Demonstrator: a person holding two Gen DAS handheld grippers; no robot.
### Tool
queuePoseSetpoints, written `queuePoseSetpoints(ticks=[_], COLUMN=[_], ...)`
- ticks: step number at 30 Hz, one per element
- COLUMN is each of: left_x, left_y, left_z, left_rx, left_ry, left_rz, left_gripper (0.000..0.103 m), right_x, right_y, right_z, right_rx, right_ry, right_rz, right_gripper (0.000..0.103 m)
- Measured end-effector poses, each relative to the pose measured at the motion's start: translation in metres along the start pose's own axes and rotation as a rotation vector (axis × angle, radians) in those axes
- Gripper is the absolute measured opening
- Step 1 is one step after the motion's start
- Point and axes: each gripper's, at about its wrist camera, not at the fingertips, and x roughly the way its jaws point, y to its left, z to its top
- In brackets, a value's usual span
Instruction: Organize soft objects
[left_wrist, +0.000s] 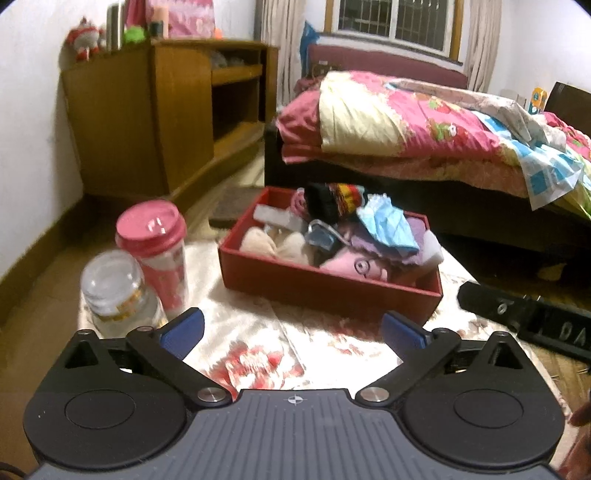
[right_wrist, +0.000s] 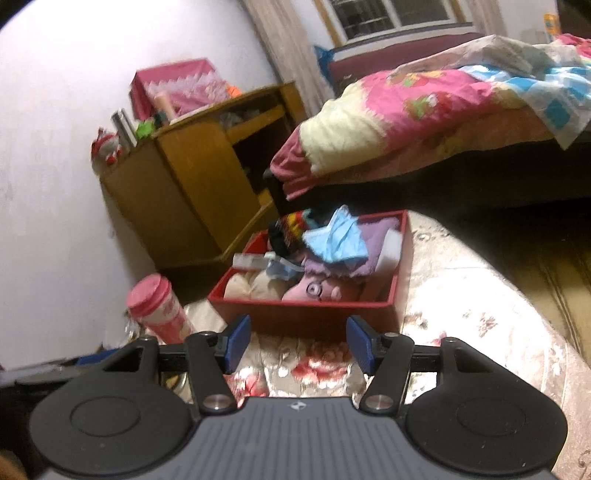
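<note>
Bedding fills the upper right of both views, apart from the work. Mid-frame, the red box (left_wrist: 325, 291) sits on the floral-covered table (left_wrist: 258, 332), piled with soft things: a beige plush (left_wrist: 273, 242), a pink toy (left_wrist: 354, 266), a blue cloth (left_wrist: 388, 225) on top, likely gathered there for tidiness. Lower down, the left gripper (left_wrist: 291, 328) is spread wide and empty; the right gripper (right_wrist: 297, 341) is parted, grasping nothing, both short of the box.
</note>
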Motion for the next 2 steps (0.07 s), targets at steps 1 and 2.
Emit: queuePoseSetpoints(ticks=[1,2], left_x=[-0.0010,-0.0012], left_y=[-0.0009,-0.0013], left_z=[0.0003,0.0005], left_rx=[0.007,0.010], left_ry=[-0.006,-0.008], left_rz=[0.004,0.011], left_gripper=[0.098,0.098], right_x=[-0.0013,-0.0019], right_y=[-0.0016,-0.0036], right_z=[0.0010,0.0018], right_rx=[0.006,0.009], right_ry=[-0.011,-0.017], right_rz=[-0.007,-0.017], right_gripper=[0.038,0.042])
